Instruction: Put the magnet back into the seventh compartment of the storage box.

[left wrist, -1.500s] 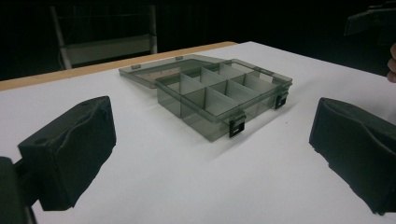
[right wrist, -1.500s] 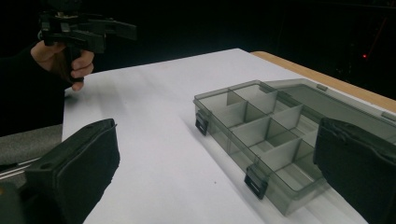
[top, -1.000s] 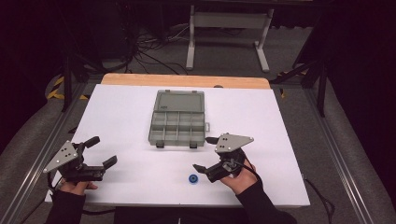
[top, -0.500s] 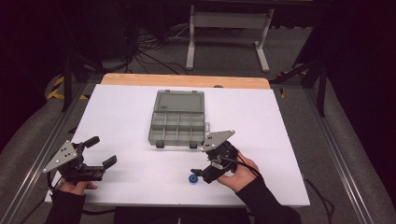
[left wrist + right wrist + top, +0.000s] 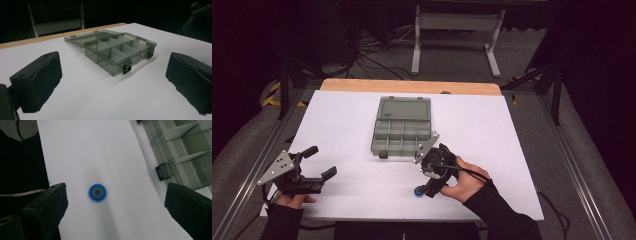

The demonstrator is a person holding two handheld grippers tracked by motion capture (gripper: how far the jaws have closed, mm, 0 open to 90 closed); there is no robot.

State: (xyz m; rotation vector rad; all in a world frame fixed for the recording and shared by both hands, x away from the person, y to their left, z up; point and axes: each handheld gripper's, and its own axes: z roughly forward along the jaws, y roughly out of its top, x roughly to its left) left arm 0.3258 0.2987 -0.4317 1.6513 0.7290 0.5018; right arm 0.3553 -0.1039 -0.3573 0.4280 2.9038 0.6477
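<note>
A small blue ring with a grey centre [image 5: 97, 192] lies flat on the white table [image 5: 492, 130], near its front edge [image 5: 418, 191]. My right gripper [image 5: 430, 186] is tipped steeply down over it, open, with one jaw on each side of the ring and not touching it. A grey clear compartment box [image 5: 402, 131] sits open at the table's middle, lid laid back, compartments looking empty [image 5: 117, 51]. My left gripper [image 5: 319, 162] rests open at the front left, aimed toward the box, nothing between its jaws.
Two black latches [image 5: 127, 67] hang on the box's near wall. A wooden strip [image 5: 412, 86] edges the table's far side. Metal rails run along both table sides, and a white stand [image 5: 454, 22] and cables lie on the floor beyond.
My right gripper has swung from level to pointing down and moved left over the blue ring. The left gripper has stayed put.
</note>
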